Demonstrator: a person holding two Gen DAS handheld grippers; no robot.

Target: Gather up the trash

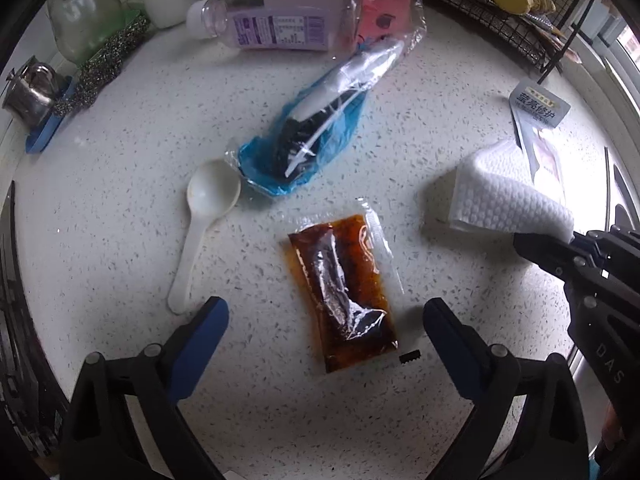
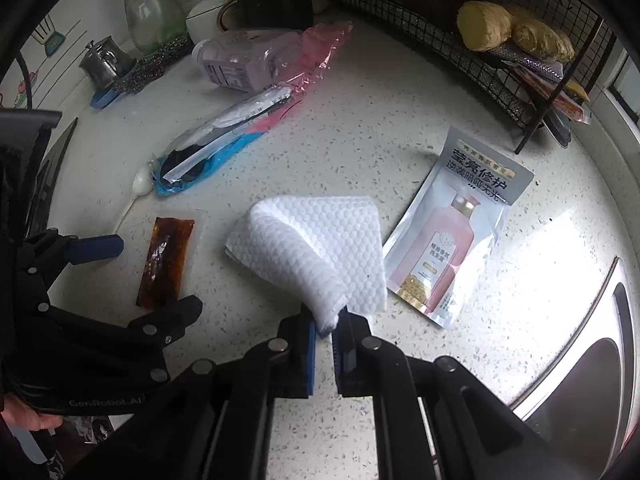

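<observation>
The left tool (image 1: 326,316) hangs low over the desk (image 1: 120,184) with its two blue-padded fingers spread wide and nothing between them. The brown sauce packet (image 1: 344,292) lies flat on the speckled surface directly ahead, in the gap between the fingers, its near end about level with the fingertips. Its long axis runs nearly along the tool's forward line, tilted a little so that the far end leans left and the near end right; the fingers therefore stand either side of its narrow width, which looks like the natural way to pinch it. A white plastic spoon (image 1: 204,220) lies just left of the left finger, near but apart from the packet, and a small dark scrap (image 1: 410,357) sits just beside the packet's near right corner. The right tool (image 2: 325,330) is clamped on a corner of a white embossed paper towel (image 2: 316,240), which drapes forward from the tips; whether its far edge touches the desk I cannot tell. From the right tool the packet (image 2: 164,262) lies off to the left, so the left tool is the nearer one. Farther out lie a blue cutlery wrapper (image 1: 308,132), a purple-labelled bottle (image 1: 272,24) on its side and a shampoo sachet (image 2: 448,232).
</observation>
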